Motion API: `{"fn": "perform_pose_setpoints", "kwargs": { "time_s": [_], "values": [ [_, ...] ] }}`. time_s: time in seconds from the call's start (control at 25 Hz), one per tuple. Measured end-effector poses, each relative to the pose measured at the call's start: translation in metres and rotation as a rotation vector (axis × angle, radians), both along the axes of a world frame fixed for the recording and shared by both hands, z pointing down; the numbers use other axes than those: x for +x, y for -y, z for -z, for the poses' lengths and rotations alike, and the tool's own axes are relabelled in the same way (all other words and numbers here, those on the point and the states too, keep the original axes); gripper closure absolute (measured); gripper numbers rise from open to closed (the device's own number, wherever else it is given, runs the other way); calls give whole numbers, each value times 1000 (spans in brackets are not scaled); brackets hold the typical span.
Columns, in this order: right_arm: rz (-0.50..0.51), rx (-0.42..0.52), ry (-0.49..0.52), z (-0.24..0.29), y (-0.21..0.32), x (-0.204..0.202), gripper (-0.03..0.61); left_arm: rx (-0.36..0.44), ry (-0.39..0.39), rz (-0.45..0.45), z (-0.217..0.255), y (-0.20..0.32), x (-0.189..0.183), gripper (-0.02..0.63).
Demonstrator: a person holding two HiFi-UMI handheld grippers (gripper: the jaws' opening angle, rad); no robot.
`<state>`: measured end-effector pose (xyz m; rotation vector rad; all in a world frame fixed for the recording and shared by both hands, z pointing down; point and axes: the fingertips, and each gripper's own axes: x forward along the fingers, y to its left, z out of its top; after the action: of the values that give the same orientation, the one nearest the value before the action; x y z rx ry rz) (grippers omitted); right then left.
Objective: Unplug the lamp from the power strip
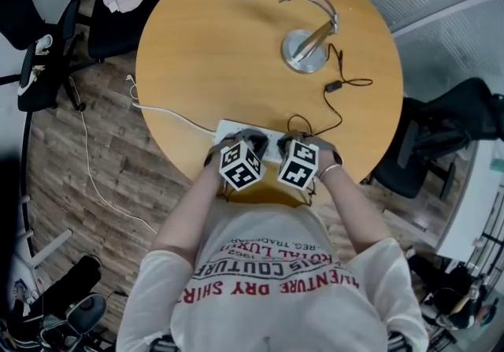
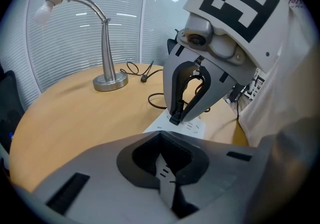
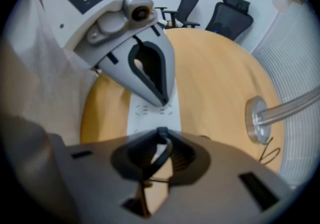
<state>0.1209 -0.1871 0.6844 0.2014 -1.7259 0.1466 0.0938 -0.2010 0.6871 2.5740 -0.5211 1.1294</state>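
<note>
A white power strip (image 1: 227,131) lies near the front edge of the round wooden table (image 1: 205,51). The silver desk lamp (image 1: 303,47) stands at the far side. Its thin black cord (image 1: 340,110) runs past an inline switch to the strip. In the left gripper view my right gripper (image 2: 175,118) points down at the strip (image 2: 196,127), its jaws shut on the lamp's black plug (image 2: 176,116). In the right gripper view the plug (image 3: 161,133) and a loop of cord sit between those jaws. My left gripper (image 3: 163,101) is shut, its tip resting on the strip (image 3: 145,118).
The strip's white cable (image 1: 161,111) leaves over the table's left edge and trails across the wooden floor. Black office chairs (image 1: 118,4) stand at the far left, one with a cloth on it, and another chair (image 1: 449,130) stands at the right.
</note>
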Motion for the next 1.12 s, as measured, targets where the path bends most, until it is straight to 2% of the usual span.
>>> {"fn": "perform_pose_setpoints", "kwargs": {
  "time_s": [0.08, 0.2, 0.56, 1.0, 1.12],
  "values": [
    [18, 17, -10, 0, 0, 0, 500, 7, 2, -7, 0, 0, 1, 586],
    [-7, 12, 3, 2, -1, 0, 502, 23, 4, -21, 0, -1, 1, 586],
    [-15, 25, 29, 7, -1, 0, 506, 56, -7, -5, 2, 0, -1, 586],
    [-16, 10, -1, 7, -5, 1, 509, 59, -1, -6, 1, -2, 1, 586],
    [-64, -13, 72, 30, -3, -4, 509, 53, 5, -14, 0, -3, 1, 586]
  ]
}}
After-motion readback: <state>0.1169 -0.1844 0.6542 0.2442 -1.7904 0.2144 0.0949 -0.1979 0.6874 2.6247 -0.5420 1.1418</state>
